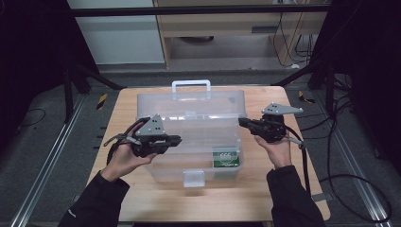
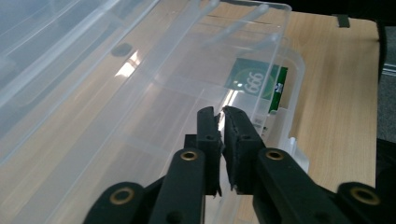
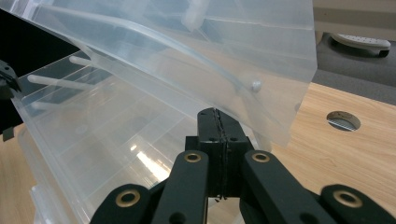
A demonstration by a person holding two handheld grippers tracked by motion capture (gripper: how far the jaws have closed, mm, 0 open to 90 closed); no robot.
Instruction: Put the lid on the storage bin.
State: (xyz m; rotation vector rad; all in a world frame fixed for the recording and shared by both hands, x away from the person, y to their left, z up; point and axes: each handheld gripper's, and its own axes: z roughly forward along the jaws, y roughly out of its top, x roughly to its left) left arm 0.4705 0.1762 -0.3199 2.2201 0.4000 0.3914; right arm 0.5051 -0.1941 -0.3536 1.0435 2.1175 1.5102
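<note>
High view, box: clear plastic box (image 1: 189,142) in the middle of the wooden table (image 1: 265,194), lid (image 1: 189,101) raised at the far side, white handle (image 1: 191,85) on top, latch (image 1: 194,178) on the near wall.
High view, card: green card (image 1: 225,158) inside the box, near-right corner.
High view, left hand: left hand (image 1: 124,158) palm up at the box's left wall; left gripper (image 1: 176,140) points right over the box interior.
High view, right hand: right hand (image 1: 275,149) palm up, just right of the box; right gripper (image 1: 242,122) points left, tip at the box's right edge under the lid.
High view, surroundings: cables (image 1: 350,189) on the floor to the right; wooden cabinet (image 1: 227,28) behind the table.
Left gripper view, jaws: left gripper (image 2: 223,116) above the box floor, jaws slightly parted at the tips with a thin gap, nothing between them.
Left gripper view, card: green card (image 2: 258,83), marked 666, beyond the tips against the far wall.
Right gripper view, jaws: right gripper (image 3: 217,116) with jaws pressed together, nothing pinched, tip just below the lid (image 3: 196,60) edge.
Right gripper view, table: round hole (image 3: 343,120) in the table (image 3: 345,158) to the right.
</note>
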